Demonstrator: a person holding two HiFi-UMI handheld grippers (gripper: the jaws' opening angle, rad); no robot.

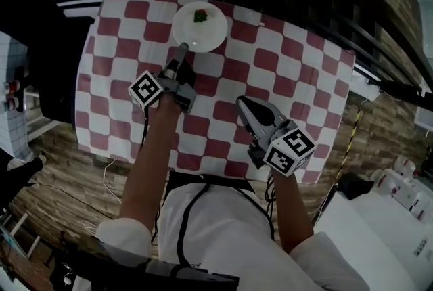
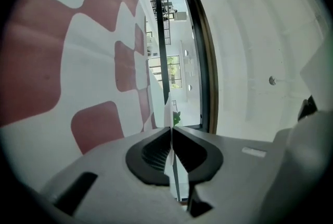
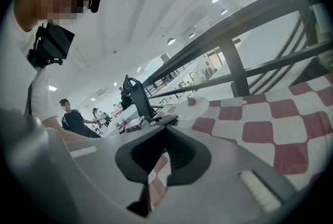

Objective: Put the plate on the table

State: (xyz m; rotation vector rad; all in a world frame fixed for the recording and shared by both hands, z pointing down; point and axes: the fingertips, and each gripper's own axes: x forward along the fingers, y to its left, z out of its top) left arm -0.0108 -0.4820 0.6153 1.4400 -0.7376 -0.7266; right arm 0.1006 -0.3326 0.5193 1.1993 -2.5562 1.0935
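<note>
A round white plate (image 1: pixel 215 31) is clamped by its rim in the left tool (image 1: pixel 183 48) — the right tool (image 1: pixel 241 104) is closed, empty.

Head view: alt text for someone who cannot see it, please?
From above, the left tool grips the rim of a white plate carrying a small green morsel, over a red-checked tablecloth. The right tool hangs empty nearer the person.

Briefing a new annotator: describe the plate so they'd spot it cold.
Find the table covered in red-and-white checks. Toward its far edge in the head view is a round white plate, its near rim pinched by the left gripper. It's the only dish there, carrying a small green-and-red morsel.
</note>
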